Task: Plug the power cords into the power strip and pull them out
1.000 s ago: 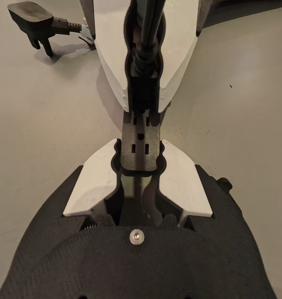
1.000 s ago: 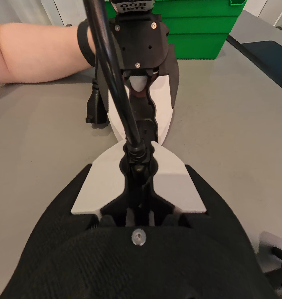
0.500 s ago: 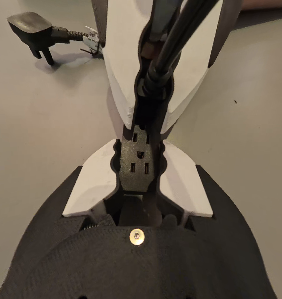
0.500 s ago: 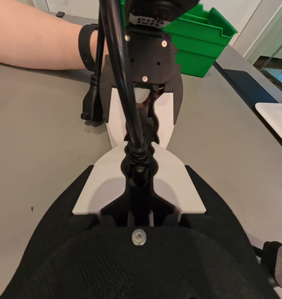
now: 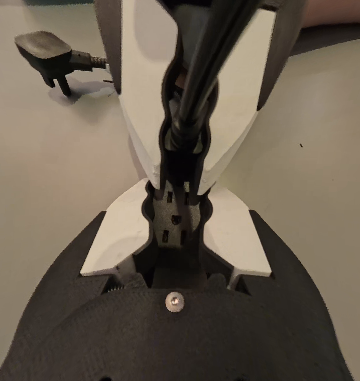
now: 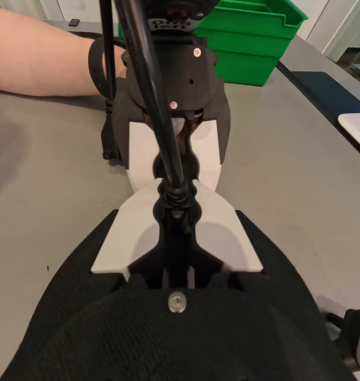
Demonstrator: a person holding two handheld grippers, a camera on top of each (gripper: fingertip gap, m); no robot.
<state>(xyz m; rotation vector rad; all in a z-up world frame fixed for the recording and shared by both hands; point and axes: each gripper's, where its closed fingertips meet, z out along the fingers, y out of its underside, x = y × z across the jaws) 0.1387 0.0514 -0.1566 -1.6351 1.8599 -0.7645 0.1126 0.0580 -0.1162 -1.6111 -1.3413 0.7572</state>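
Lying on the grey counter (image 6: 278, 185), clamped at one end: black power strip (image 5: 176, 218), sockets facing up; left gripper (image 5: 176, 206) jaws closing tight on its sides; gripping the black plug (image 6: 176, 208) of a power cord (image 6: 150, 92) directly over the strip: right gripper (image 6: 176, 195), jaws nearly together; resting apart, far left: a second plug (image 5: 45, 53); standing beyond: green bins (image 6: 247, 45).

- The left gripper (image 5: 177, 208) clamps a black power strip (image 5: 175, 218), sockets facing up.
- Just beyond the strip, the right gripper (image 5: 180, 183) grips a black plug (image 5: 181, 165) above it.
- Far left of the strip, another plug (image 5: 45, 53) rests on the table (image 5: 51, 165).
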